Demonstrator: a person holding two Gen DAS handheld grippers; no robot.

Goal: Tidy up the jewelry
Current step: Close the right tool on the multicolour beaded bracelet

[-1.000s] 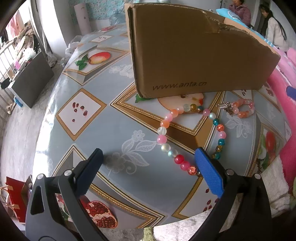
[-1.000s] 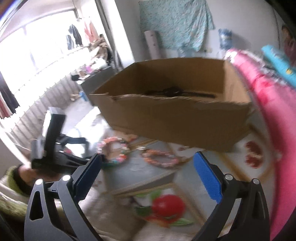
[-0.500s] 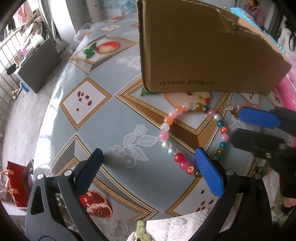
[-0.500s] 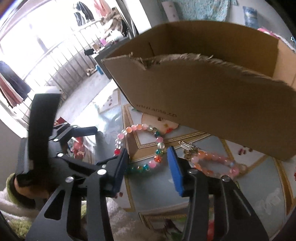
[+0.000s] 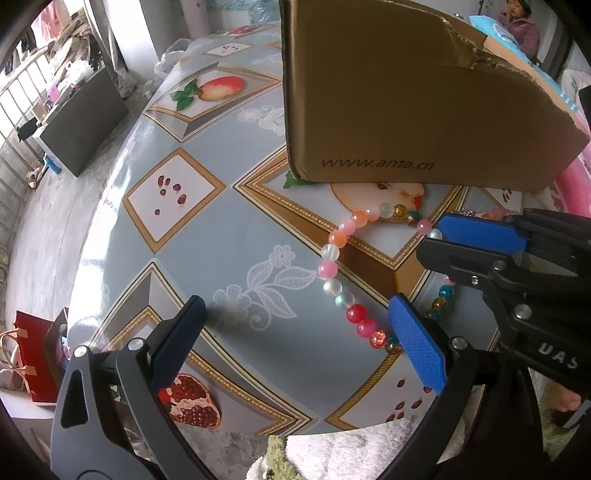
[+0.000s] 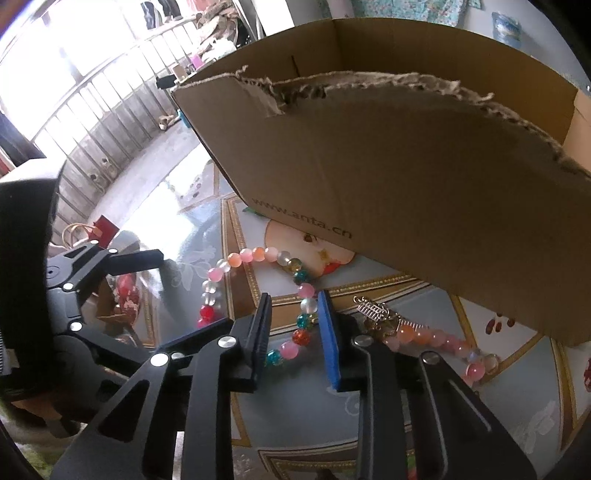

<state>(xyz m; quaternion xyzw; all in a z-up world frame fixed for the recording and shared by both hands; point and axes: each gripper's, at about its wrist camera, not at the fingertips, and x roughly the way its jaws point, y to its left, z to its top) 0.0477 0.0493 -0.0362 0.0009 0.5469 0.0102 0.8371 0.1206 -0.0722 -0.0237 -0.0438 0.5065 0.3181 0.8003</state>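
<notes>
A multicoloured bead bracelet [image 5: 328, 267] [image 6: 236, 258] lies on the patterned tablecloth [image 5: 221, 240] in front of a torn cardboard box [image 5: 406, 92] [image 6: 406, 166]. A pink and peach bracelet [image 6: 436, 338] with a metal charm lies to its right, mostly hidden in the left wrist view. My right gripper [image 6: 295, 302] [image 5: 432, 236] straddles the right side of the multicoloured loop. Its jaws are closing, with several beads between them and the pads clear of the beads. My left gripper [image 5: 297, 310] hangs open over the loop's left side, holding nothing.
The box's tall front wall stands just behind both bracelets. A pink cloth [image 5: 576, 177] lies at the table's right. On the floor to the left are a dark cabinet [image 5: 81, 125] and a red bag [image 5: 33, 354]. A person [image 5: 521, 29] sits far back.
My right gripper came down from in front of the box to the multicoloured bracelet, and its jaws narrowed from wide to a small gap around the beads. The left gripper stayed put.
</notes>
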